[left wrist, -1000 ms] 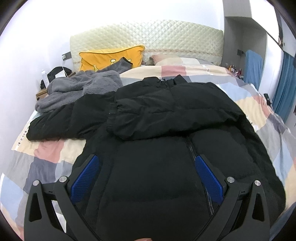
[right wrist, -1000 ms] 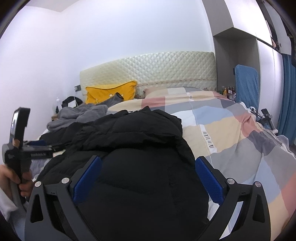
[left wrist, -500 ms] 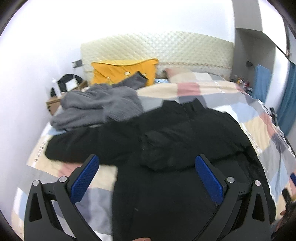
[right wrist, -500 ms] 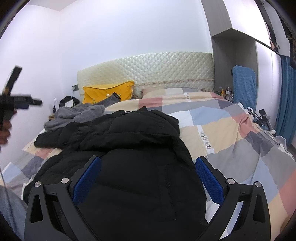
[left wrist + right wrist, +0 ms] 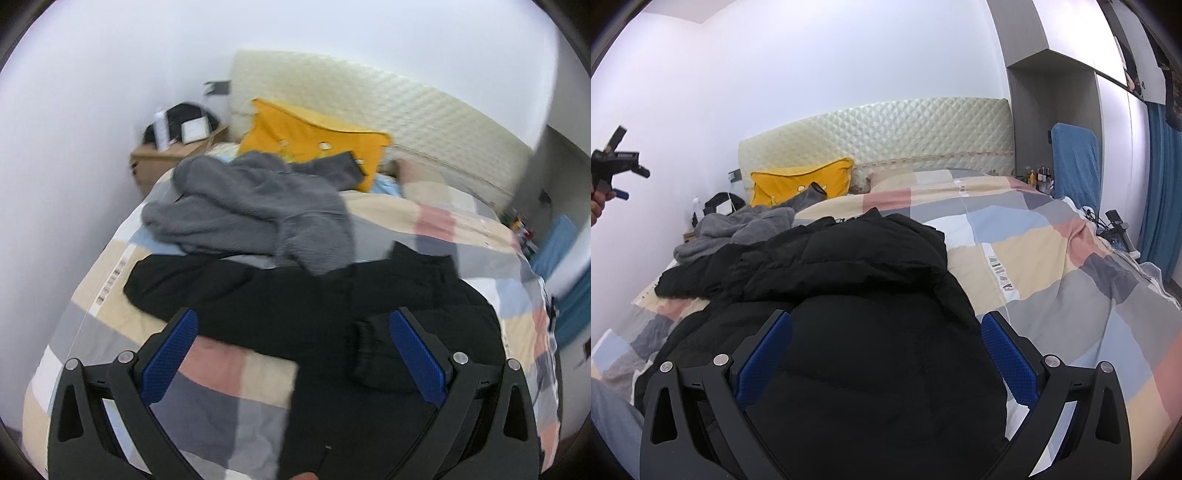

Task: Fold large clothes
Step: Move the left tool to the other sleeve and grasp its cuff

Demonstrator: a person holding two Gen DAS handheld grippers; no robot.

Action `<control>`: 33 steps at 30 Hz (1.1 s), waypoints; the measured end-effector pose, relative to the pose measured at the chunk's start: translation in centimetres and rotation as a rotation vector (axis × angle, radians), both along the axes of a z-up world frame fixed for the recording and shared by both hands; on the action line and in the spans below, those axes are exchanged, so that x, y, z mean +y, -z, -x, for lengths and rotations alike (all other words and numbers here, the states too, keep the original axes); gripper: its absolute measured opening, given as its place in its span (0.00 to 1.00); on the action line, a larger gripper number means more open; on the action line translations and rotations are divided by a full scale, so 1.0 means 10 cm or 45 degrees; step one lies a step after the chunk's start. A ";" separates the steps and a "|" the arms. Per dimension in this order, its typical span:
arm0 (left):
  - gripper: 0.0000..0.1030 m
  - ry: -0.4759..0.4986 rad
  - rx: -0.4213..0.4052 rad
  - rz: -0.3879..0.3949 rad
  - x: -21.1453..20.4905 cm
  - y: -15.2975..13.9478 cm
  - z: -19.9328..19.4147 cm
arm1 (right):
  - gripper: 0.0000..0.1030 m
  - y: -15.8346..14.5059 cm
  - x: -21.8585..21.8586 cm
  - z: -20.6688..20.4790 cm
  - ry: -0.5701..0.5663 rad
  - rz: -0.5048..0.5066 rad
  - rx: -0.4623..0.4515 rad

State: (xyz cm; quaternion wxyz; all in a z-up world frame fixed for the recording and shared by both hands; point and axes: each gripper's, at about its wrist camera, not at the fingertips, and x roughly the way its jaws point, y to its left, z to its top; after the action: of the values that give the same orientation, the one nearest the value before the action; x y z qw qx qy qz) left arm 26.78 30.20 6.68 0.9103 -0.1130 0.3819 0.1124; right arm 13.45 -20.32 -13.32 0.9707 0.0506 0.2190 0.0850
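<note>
A black puffer jacket (image 5: 369,325) lies spread on the checked bed cover (image 5: 221,398). One sleeve (image 5: 192,280) stretches out to the left; the other sleeve (image 5: 384,354) is folded across the body. My left gripper (image 5: 291,354) is open and empty, held above the left sleeve and the bed. My right gripper (image 5: 886,354) is open and empty, low over the jacket's body (image 5: 871,332). The left gripper also shows at the far left of the right wrist view (image 5: 613,166), raised in the air.
A grey fleece garment (image 5: 251,214) lies heaped behind the jacket, near a yellow pillow (image 5: 314,129) and the quilted headboard (image 5: 424,114). A bedside table (image 5: 166,155) with items stands at the left wall. A blue chair (image 5: 1075,162) and curtain stand at right.
My left gripper has risen and swung to the left, so the view moved from the jacket's body to its left sleeve and the grey fleece. The right gripper has stayed nearly still.
</note>
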 end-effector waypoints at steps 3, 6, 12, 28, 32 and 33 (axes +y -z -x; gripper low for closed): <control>1.00 -0.052 0.018 0.059 0.42 0.23 -0.03 | 1.00 0.04 0.05 -0.02 -0.003 0.020 0.016; 1.00 -0.114 0.045 0.106 0.87 0.58 -0.06 | 1.00 0.08 0.11 -0.06 0.005 0.050 0.044; 1.00 -0.232 0.068 0.214 1.66 1.25 -0.16 | 1.00 0.16 0.23 -0.14 0.004 0.049 0.125; 0.98 -0.506 0.073 0.556 3.03 3.17 -0.80 | 1.00 0.28 0.79 -0.61 0.047 0.103 0.235; 0.93 -0.587 -0.030 0.591 3.17 3.24 -0.88 | 1.00 0.31 0.80 -0.70 0.079 0.105 0.251; 0.82 -0.594 -0.046 0.591 3.19 3.23 -0.90 | 1.00 0.31 0.81 -0.71 0.088 0.106 0.252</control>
State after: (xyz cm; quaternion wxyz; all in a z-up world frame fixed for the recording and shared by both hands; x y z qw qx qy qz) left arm 35.81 62.06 -25.58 0.8166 -0.4040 0.3448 0.2259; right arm 20.52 -12.25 -16.39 0.9479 0.0257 0.3153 0.0370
